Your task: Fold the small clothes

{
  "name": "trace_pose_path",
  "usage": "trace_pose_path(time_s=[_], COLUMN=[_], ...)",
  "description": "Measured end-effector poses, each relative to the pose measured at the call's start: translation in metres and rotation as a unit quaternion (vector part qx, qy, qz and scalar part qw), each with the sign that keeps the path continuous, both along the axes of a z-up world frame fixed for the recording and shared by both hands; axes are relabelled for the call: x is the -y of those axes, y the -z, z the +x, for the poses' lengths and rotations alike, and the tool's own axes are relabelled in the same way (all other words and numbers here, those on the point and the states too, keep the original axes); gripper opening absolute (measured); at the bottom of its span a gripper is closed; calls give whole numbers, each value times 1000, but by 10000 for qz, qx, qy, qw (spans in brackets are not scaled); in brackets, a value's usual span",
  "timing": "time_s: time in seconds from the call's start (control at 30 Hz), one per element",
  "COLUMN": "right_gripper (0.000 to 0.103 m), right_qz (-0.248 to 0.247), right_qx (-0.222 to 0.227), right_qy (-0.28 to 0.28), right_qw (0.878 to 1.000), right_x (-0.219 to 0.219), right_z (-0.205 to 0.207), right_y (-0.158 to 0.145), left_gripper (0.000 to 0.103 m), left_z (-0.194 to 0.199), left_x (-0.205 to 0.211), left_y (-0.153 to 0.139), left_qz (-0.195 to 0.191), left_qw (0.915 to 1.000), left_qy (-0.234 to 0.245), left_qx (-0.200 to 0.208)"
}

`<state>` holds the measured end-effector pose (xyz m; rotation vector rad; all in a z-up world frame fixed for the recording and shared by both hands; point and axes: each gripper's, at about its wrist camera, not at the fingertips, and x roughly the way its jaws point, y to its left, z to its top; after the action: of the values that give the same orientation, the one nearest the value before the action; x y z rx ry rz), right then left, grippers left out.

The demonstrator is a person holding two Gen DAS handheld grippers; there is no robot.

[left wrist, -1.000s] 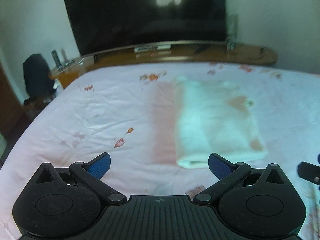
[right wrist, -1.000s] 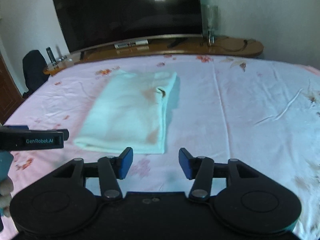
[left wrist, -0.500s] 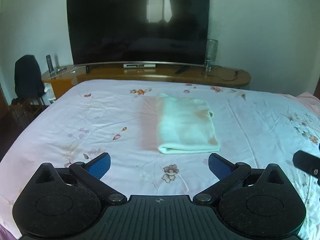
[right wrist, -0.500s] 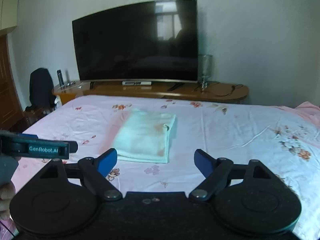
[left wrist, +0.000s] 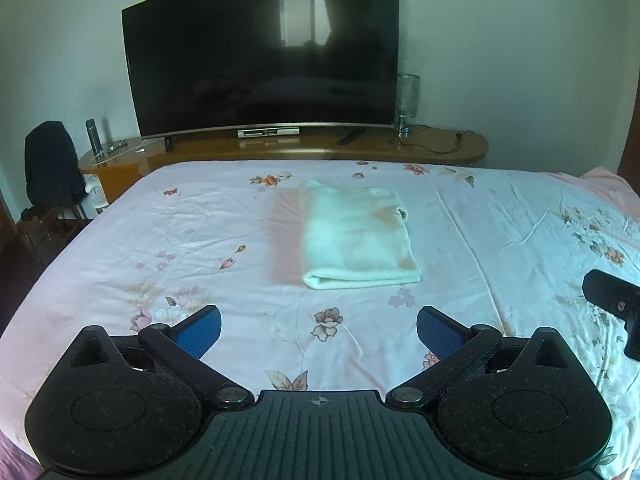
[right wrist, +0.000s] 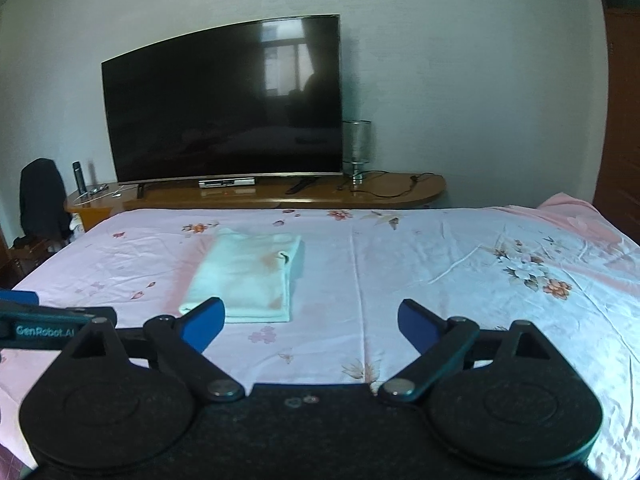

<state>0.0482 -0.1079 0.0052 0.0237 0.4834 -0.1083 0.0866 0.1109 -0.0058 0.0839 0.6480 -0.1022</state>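
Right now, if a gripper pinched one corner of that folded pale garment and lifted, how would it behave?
The folded garment looks soft and layered, so it would probably droop and unfold. It likely weighs little. On the wrinkled bedsheet, a push would more likely bunch it than slide it.

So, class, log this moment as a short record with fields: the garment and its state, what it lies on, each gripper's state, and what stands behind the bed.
garment: pale folded cloth, a flat rectangle, faint orange marks on top
surface: floral bedsheet, cloth near its middle
left gripper: open, empty, clear of the cloth
right gripper: open, empty, clear of the cloth
background: dark curved TV on a wooden stand
fold status: looks complete
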Motion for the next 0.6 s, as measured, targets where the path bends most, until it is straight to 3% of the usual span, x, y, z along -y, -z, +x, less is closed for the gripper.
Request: trace_pose_path(time_s=[0.6], right_gripper=[97], right_qz=[-91], right_qx=[56], right_qy=[341], right_qw=[9994], right_x=[3], right_z=[4], right_y=[4], left_gripper=[103], left_z=[0], left_x=[-8], left_y=[-6], left_qz=[-74], left_qw=[9998], left_qy=[-150], left_qx=[57])
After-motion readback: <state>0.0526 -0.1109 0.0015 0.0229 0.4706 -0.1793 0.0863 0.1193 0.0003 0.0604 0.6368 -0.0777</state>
